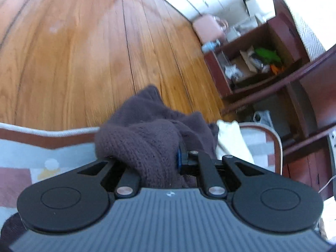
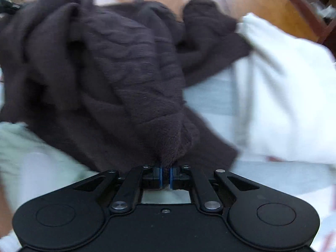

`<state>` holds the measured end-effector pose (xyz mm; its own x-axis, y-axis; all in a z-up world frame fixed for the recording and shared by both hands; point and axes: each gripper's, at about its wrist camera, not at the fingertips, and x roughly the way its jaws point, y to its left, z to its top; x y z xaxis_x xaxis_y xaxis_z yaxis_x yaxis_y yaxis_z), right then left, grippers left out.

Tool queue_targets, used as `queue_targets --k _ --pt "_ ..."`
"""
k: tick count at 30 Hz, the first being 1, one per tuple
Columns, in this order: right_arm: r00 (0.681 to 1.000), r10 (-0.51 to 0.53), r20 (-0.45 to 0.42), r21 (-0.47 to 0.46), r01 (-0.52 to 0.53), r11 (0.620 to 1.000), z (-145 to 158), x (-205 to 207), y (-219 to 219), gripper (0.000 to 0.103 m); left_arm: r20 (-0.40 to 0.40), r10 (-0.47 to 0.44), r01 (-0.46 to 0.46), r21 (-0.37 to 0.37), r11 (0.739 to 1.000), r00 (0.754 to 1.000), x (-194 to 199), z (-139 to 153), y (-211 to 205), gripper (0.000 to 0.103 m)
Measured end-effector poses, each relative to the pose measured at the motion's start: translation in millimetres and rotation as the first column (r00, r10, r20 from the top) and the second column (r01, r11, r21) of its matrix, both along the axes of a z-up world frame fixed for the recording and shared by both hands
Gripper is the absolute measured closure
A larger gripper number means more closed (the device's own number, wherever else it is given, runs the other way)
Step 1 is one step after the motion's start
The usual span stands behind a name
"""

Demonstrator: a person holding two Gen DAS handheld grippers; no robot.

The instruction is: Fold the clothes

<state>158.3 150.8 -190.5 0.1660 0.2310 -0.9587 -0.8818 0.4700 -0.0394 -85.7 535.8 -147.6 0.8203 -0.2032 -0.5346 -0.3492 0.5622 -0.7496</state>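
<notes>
Dark brown knitted sweater (image 2: 109, 67), bunched and unfolded above patterned bed cover (image 1: 25, 147), beside white cloth (image 2: 283, 96). Pinched in both: right gripper (image 2: 166, 175) jaws narrow on fabric, left gripper (image 1: 159, 163) likewise. Folding apparently barely begun.

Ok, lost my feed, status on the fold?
Right gripper shut on dark sweater. Left gripper buried in it, grip unclear. White cloth alongside.
</notes>
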Motion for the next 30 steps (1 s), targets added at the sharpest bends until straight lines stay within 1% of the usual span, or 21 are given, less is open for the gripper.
queue_targets --k 1,3,5,8,10,11,14,16,17,18,19,21,23,24,25,26,28,29,30 --pt "0.999 -0.034 0.042 -0.012 0.034 0.999 5.7 6.6 3.2 0.097 0.007 -0.015 0.015 -0.001 1.0 1.0 0.2 0.0 -2.3 0.093" --pt "0.984 -0.103 0.143 0.033 0.1 0.994 36.0 28.9 17.2 0.097 0.036 -0.052 0.053 -0.014 0.999 0.998 -0.8 0.3 -6.1 0.093" --pt "0.958 -0.175 0.227 0.125 0.15 0.981 69.8 48.6 20.0 0.098 0.073 -0.084 0.087 -0.037 0.996 0.994 -3.3 1.8 -8.1 0.093" --pt "0.921 -0.229 0.314 0.16 0.186 0.969 105.8 60.0 8.2 0.098 0.135 -0.113 0.127 -0.098 0.987 0.984 -3.4 2.6 -10.8 0.093" --pt "0.888 -0.257 0.381 0.106 0.234 0.966 109.6 53.0 -1.5 0.098 0.156 -0.122 0.142 -0.13 0.981 0.98 -3.0 1.9 -11.6 0.093" --pt "0.883 -0.262 0.39 0.073 0.254 0.965 104.3 43.7 -10.7 0.098 0.157 -0.127 0.148 -0.13 0.98 0.979 -3.2 2.6 -11.9 0.093" --pt "0.918 -0.25 0.309 -0.094 0.291 0.952 51.9 38.0 -33.5 0.098 0.158 -0.149 0.167 -0.107 0.98 0.976 -3.1 6.5 -15.9 0.093" --pt "0.933 -0.296 0.205 -0.176 0.333 0.926 11.2 52.9 -46.7 0.097 0.147 -0.177 0.196 -0.119 0.973 0.973 1.2 4.2 -20.8 0.093" --pt "0.928 -0.336 0.16 -0.199 0.363 0.91 -2.7 61.6 -52.3 0.096 0.127 -0.192 0.208 -0.123 0.97 0.973 4.7 1.7 -24.4 0.091" --pt "0.914 -0.382 0.14 -0.204 0.404 0.892 -6.9 68.8 -56.0 0.092 0.106 -0.207 0.219 -0.128 0.967 0.973 8.3 -0.7 -28.1 0.09" --pt "0.895 -0.428 0.129 -0.205 0.446 0.871 -8.2 75.3 -59.0 0.075 0.08 -0.213 0.222 -0.129 0.967 0.974 10.3 -5.1 -30.3 0.089" --pt "0.861 -0.488 0.143 -0.19 0.507 0.84 4.2 83.9 -66.7 0.053 0.021 -0.232 0.232 -0.132 0.964 0.973 16.9 -15.6 -40.2 0.089" --pt "0.846 -0.528 0.076 -0.099 0.534 0.84 25.7 93.3 -65.0 0.051 -0.008 -0.274 0.27 -0.155 0.95 0.962 22.9 -24.0 -51.8 0.089" --pt "0.839 -0.544 0.033 -0.048 0.545 0.837 37.0 98.1 -63.2 0.051 -0.015 -0.31 0.304 -0.159 0.939 0.951 25.1 -26.8 -61.3 0.089" --pt "0.832 -0.552 -0.055 0.021 0.553 0.833 47.7 101.6 -60.8 0.051 -0.019 -0.35 0.343 -0.159 0.926 0.936 27.2 -29.2 -72.2 0.089" --pt "0.822 -0.547 -0.162 0.096 0.564 0.82 58.2 104.3 -58.0 0.051 -0.023 -0.386 0.377 -0.168 0.911 0.922 28.3 -31.6 -82.1 0.089" --pt "0.827 -0.455 -0.33 0.215 0.535 0.817 68.2 99.2 -47.4 0.051 -0.028 -0.451 0.438 -0.192 0.878 0.892 29.6 -36.2 -101.2 0.089" --pt "0.826 -0.394 -0.403 0.272 0.519 0.81 72.2 95.7 -41.6 0.051 -0.028 -0.469 0.457 -0.177 0.872 0.883 29.9 -34.2 -105.9 0.089" --pt "0.837 -0.347 -0.424 0.304 0.492 0.816 73.4 91.8 -31.7 0.051 -0.027 -0.48 0.471 -0.148 0.869 0.877 30.0 -30.4 -108.5 0.089"
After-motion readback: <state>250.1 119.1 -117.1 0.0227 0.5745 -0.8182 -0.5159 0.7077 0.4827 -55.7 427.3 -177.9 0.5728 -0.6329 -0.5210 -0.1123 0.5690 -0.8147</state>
